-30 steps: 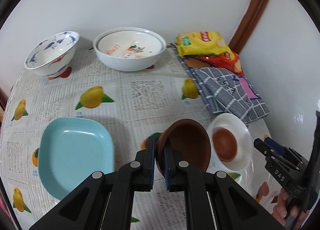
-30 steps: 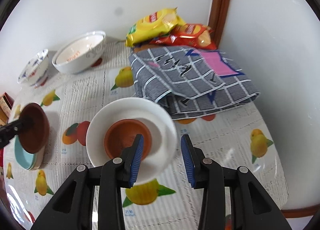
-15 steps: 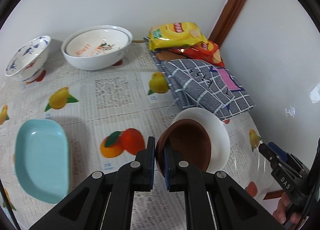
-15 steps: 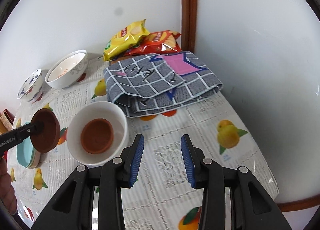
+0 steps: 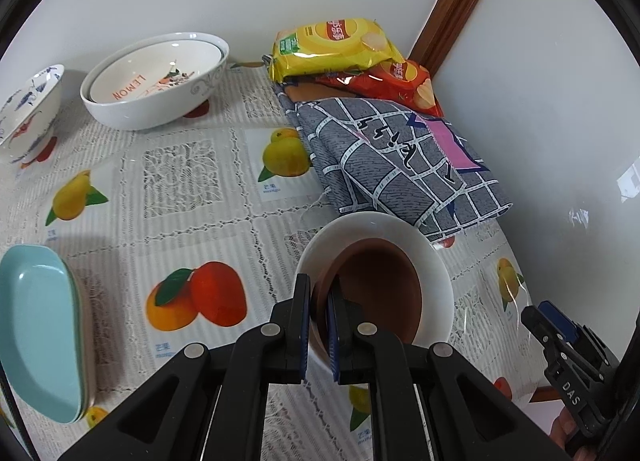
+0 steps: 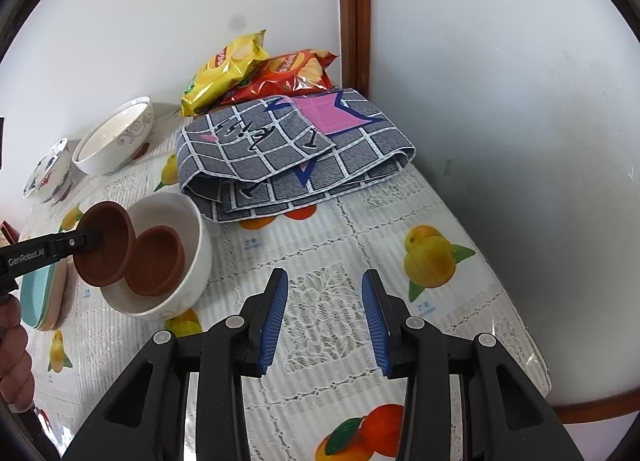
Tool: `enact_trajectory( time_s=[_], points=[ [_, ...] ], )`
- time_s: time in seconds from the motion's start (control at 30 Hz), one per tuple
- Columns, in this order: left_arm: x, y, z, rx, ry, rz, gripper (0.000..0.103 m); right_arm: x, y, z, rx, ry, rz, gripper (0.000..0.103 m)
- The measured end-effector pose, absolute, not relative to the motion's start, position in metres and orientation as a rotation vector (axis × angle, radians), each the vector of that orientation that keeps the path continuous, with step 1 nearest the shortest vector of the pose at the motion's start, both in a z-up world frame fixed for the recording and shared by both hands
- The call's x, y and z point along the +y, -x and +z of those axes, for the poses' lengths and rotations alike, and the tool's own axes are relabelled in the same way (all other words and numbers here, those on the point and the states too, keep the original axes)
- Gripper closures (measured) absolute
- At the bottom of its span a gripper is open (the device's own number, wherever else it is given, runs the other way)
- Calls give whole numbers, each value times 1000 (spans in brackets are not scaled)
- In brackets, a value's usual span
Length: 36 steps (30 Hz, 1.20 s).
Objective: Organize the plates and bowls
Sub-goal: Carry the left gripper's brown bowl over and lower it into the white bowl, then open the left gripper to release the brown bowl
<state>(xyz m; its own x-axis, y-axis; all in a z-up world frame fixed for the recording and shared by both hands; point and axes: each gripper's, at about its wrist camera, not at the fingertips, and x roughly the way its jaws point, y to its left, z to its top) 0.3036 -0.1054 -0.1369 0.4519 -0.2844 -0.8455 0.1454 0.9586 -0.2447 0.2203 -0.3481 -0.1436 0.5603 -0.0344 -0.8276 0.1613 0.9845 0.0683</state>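
The left tongs [image 5: 318,325] are shown clamped on the rim of a brown bowl [image 5: 376,293], which is held tilted over the near edge of the white bowl [image 6: 168,257]; a second brown bowl [image 6: 158,263] is already seated inside that white bowl. Compared with a second ago, the held brown bowl has been carried from above the open counter [image 5: 192,221], beside the teal plates [image 5: 36,325], across to the white bowl, so nesting of the two brown bowls is judged to be the step in hand and nearly reached. The right tongs [image 6: 324,317] are held apart and empty above bare counter, and have been drawn back from the white bowl they were next to a second ago. Farther off lie a folded checked cloth [image 6: 296,157] and two crisp bags [image 5: 332,45]. By the far wall, a large white bowl [image 5: 156,81] and a blue-patterned bowl [image 5: 24,109] are seen, not yet gathered.
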Motion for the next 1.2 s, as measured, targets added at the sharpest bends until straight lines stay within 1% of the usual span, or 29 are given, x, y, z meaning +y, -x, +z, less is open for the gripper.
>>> enact_trajectory(
  time_s=[0.33, 0.87, 1.07, 1.2],
  points=[
    [-115, -313, -153, 1097, 158, -267, 95, -345, -223, -146, 964, -88, -111, 65],
    [-120, -316, -163, 1116, 200, -292, 93, -341, -217, -150, 984, -59, -107, 65],
    [-120, -316, -161, 1125, 188, -306, 91, -340, -218, -149, 983, -60, -102, 64],
    [-119, -309, -146, 1083, 150, -306, 91, -336, -220, -147, 975, -73, -78, 64]
  ],
)
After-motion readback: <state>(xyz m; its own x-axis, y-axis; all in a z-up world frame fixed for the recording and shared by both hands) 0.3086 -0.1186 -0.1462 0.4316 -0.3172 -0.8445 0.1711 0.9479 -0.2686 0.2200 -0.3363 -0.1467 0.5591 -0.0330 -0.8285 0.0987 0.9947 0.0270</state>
